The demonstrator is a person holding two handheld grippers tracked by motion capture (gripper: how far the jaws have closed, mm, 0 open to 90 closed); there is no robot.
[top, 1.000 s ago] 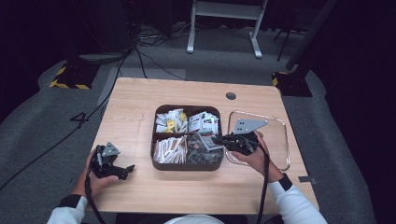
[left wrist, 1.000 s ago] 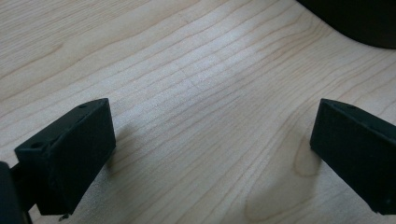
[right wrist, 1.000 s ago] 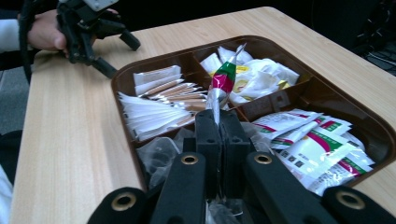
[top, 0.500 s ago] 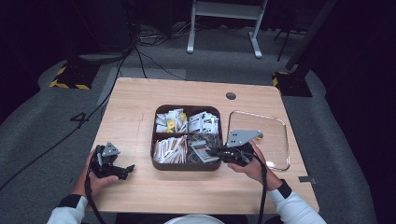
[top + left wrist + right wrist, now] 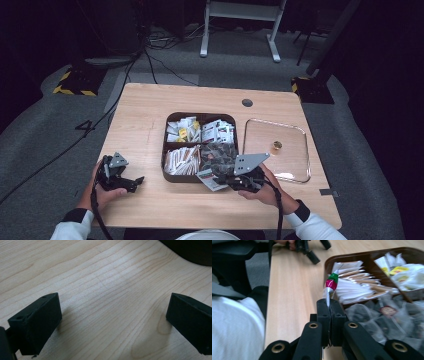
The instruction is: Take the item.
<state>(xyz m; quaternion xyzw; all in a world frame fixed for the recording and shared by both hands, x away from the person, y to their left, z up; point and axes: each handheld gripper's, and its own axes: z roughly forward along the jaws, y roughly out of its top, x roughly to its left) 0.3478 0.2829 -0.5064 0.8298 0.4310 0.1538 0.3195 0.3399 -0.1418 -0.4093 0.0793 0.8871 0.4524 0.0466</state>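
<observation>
Two grippers are at work on the wooden table (image 5: 150,115), one near each front corner. At the left, the left gripper (image 5: 131,181) rests low over bare wood in the person's left hand (image 5: 100,190), well apart from the tray; in the left gripper view its black jaws stand wide apart with nothing but wood grain between them.

Toward the middle sits a dark brown tray (image 5: 164,160) split into four compartments: small yellow-and-white packets at the far left, white packets at the far right, pale paper sticks at the near left and dark clear-wrapped bags at the near right.

Just in front of the tray's near right corner, the right gripper (image 5: 220,179) is clenched on a flat packet (image 5: 210,179), white with a red and green patch. In the right gripper view the jaws meet on the packet's (image 5: 331,285) lower edge and it stands up out of them, over the table edge of the tray.

Farthest right, a clear square lid (image 5: 295,150) lies flat beside the tray, with a small gold knob (image 5: 276,145) at its centre.
</observation>
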